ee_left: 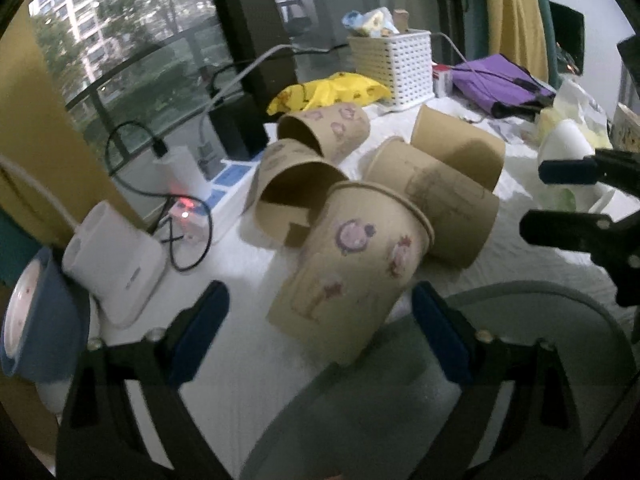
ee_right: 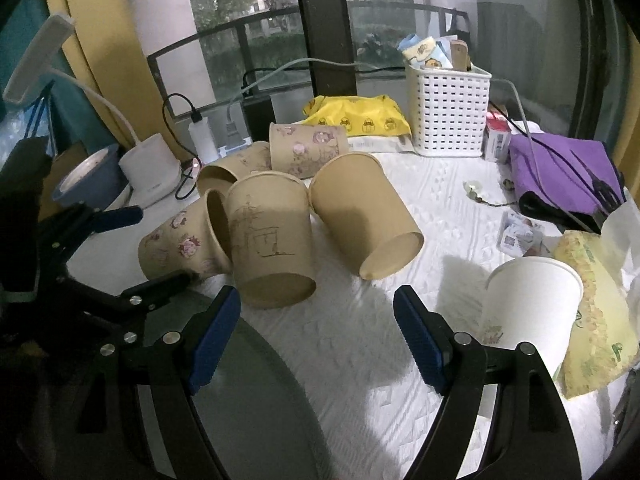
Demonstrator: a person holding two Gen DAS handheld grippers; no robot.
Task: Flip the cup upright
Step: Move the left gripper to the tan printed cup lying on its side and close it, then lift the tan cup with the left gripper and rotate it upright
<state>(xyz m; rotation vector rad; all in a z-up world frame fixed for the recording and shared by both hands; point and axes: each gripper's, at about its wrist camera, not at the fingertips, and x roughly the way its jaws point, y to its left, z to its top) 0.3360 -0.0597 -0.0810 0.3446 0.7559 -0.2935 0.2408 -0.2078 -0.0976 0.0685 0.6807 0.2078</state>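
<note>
Risk lies in the spread left gripper (ee_left: 320, 320) nudging the stickered cup (ee_left: 352, 268) into leaning neighbours, while the right gripper (ee_right: 316, 332) hangs spread, empty.

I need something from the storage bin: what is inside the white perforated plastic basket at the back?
Poking out of the white perforated plastic basket are pale blue-and-yellow printed packets and a brown wooden piece. Anything lower is hidden by its walls.

Five cups (ee_right: 268, 240) clustered on table (ee_right: 360, 340); basket (ee_right: 448, 112) behind; upright cup (ee_right: 528, 304) right.
</note>
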